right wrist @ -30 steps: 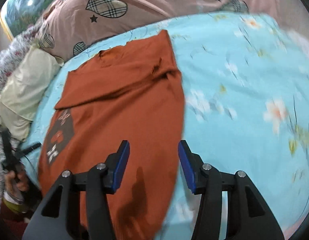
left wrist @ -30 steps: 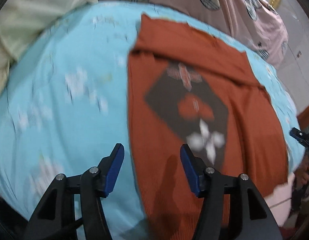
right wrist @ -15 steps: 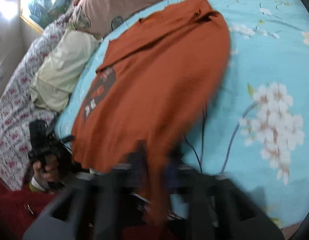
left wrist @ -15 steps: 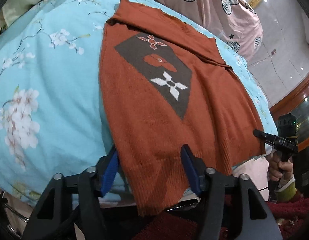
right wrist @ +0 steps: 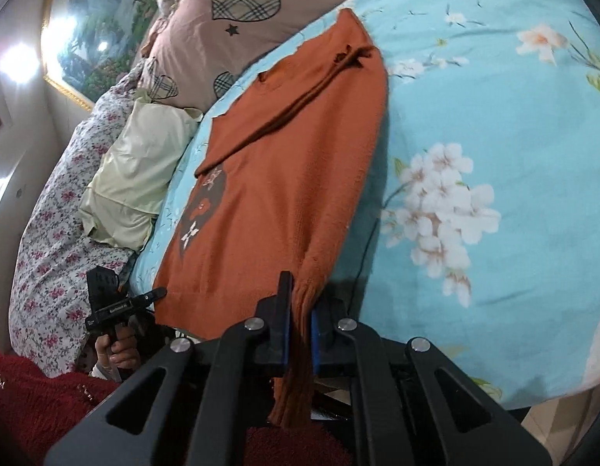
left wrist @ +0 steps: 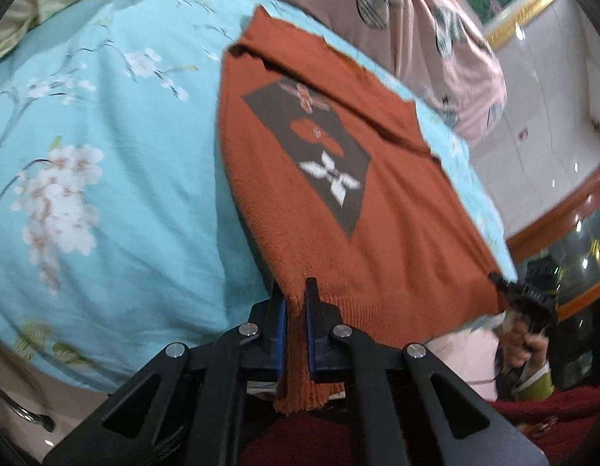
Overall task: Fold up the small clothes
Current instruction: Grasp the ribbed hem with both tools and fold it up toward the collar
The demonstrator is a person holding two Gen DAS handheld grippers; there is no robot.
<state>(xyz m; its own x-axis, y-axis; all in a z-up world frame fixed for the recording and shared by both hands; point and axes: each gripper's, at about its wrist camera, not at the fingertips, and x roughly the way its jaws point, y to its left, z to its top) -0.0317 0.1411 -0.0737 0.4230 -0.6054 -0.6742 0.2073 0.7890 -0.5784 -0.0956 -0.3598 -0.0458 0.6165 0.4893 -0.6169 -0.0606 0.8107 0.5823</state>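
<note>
Rust-orange knit sweater [left wrist: 397, 209], dark diamond patch with a white flower, is spread flat on the floral blue bedsheet [left wrist: 106, 194]. Its ribbed hem corners are pinched by left gripper [left wrist: 296, 291] and right gripper [right wrist: 300, 291], both jaws having just clamped.

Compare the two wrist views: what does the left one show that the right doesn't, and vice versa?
Left wrist only: the left tongs shut on the hem corner of the rust sweater, and a glass cabinet with wooden trim.

Right wrist only: the right tongs shut on the other hem corner, a pale yellow pillow and a purple-flowered sheet.

Both: the sweater flat on the blue floral bedspread, sleeves folded in, and the pink quilt with plaid hearts.
</note>
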